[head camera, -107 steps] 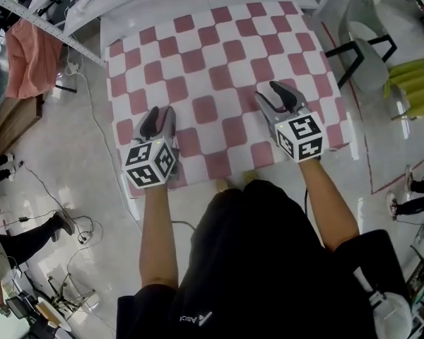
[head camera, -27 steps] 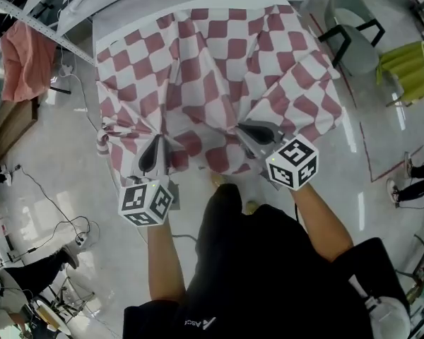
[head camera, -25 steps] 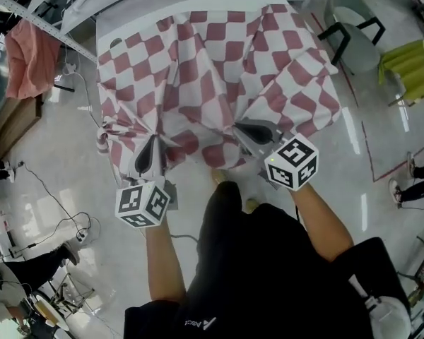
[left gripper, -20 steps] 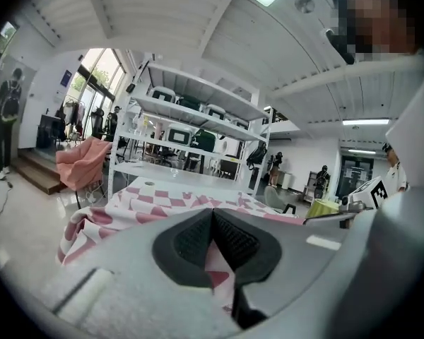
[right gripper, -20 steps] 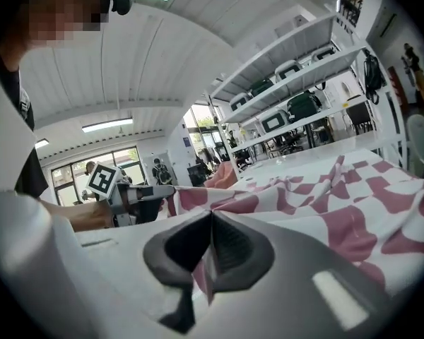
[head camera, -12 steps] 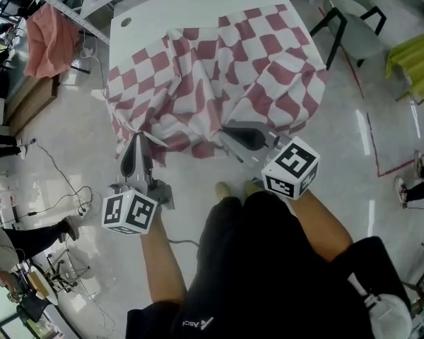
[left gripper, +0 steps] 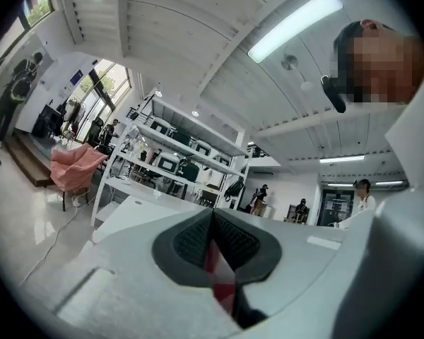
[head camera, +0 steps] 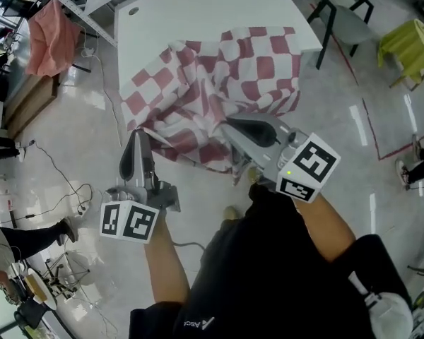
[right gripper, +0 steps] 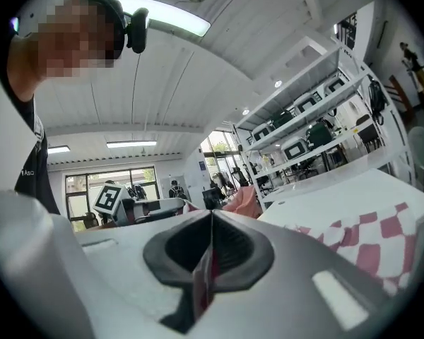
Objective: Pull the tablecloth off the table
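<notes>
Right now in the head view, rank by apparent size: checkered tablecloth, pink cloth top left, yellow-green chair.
1. tablecloth, clearly largest.
2. pink cloth and yellow-green chair look alike; the frame edge cuts the chair, so unranked.

The head view looks steeply down from above the person, taking in the white table (head camera: pixel 198 13), the tablecloth (head camera: pixel 233 69), the left gripper (head camera: pixel 136 136) and the right gripper (head camera: pixel 227 124) from overhead. Each gripper view sits close behind its own jaws and faces level across the room, toward shelving (left gripper: pixel 169 154) and the ceiling. All three views share the table and a hanging pink cloth (head camera: pixel 46 30). The right gripper view also catches the left gripper's marker cube (right gripper: pixel 107 198).
</notes>
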Demonstrator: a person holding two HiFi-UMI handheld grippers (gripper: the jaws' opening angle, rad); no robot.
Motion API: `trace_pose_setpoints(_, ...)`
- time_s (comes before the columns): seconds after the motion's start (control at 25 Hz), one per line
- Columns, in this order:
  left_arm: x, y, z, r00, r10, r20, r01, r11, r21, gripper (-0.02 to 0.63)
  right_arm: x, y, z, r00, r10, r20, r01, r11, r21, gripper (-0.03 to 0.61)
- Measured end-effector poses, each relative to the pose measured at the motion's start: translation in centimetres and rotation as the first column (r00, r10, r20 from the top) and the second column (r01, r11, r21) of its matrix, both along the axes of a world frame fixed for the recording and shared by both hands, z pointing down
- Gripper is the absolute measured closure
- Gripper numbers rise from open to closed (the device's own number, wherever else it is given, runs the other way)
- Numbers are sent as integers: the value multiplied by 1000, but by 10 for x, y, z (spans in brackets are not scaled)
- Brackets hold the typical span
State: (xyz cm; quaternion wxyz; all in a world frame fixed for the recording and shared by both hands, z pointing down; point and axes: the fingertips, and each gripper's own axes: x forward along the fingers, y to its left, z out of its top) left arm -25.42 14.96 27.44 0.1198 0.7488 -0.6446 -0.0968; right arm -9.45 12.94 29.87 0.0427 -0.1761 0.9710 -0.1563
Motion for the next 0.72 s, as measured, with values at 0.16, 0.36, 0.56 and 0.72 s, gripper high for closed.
trace_pose_setpoints(0.16, -19, 100, -5, 996, 85, -14, -84, 995, 58, 603, -25, 100, -5, 996, 87, 5, -87, 996, 35, 575)
trace_pose_setpoints(0.36, -18, 115, -39, 989, 142, -33, -138, 985, 102, 603, -16, 110, -38, 988, 154, 29, -155, 988, 24, 575)
trace_pose_setpoints(0.56, 3, 161, -57, 985, 168, -29, -161, 973, 165, 603, 23, 147, -51, 975, 213, 64, -215, 976, 28, 575)
trace_pose_setpoints(0.72, 6, 186, -72, 988, 152, 6, -150, 969, 198, 603, 35, 165, -66, 973, 217, 85, -222, 973, 65, 575)
